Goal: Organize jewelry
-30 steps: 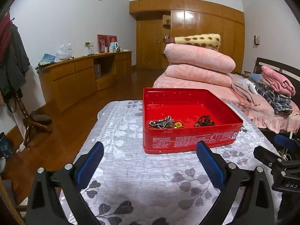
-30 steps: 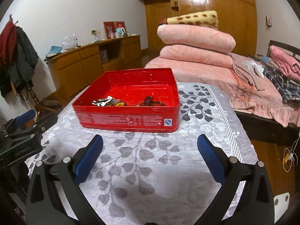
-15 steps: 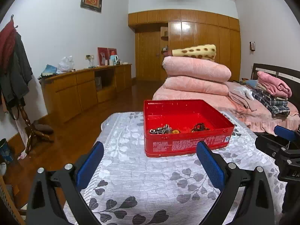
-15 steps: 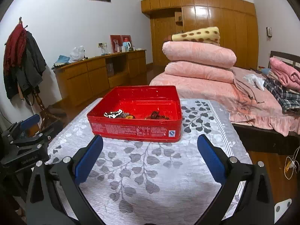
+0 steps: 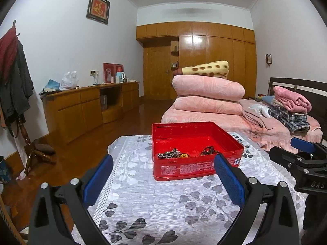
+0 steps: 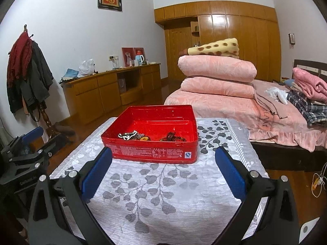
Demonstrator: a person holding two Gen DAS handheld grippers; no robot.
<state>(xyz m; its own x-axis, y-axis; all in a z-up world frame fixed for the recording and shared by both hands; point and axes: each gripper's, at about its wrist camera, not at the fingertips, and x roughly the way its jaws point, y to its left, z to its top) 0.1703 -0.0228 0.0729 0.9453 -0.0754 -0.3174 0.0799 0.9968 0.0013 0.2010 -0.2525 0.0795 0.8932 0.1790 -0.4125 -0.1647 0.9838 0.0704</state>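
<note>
A red tin box [image 5: 196, 167] [image 6: 151, 151] stands on a table under a grey leaf-patterned cloth [image 5: 163, 204] [image 6: 163, 187]. Inside it lie a silver chain bundle [image 5: 168, 154] [image 6: 127, 135], a small gold and black piece [image 5: 184, 155] [image 6: 145, 138] and a dark bead bracelet [image 5: 209, 150] [image 6: 172, 137]. My left gripper [image 5: 163, 175] hovers open in front of the box, nothing between its blue pads. To the right, my right gripper [image 6: 163, 168] is open too and holds nothing, a little short of the box.
A bed [image 5: 255, 120] with stacked pink quilts [image 5: 208, 96] lies behind the table on the right. A wooden sideboard [image 5: 85, 110] lines the left wall, a coat stand [image 5: 18, 94] with clothes beside it. Wood floor [image 5: 67, 159] borders the table's left edge.
Both grippers have drawn back and tilted up, so the box sits lower and smaller in each view. Both stay open and empty.
</note>
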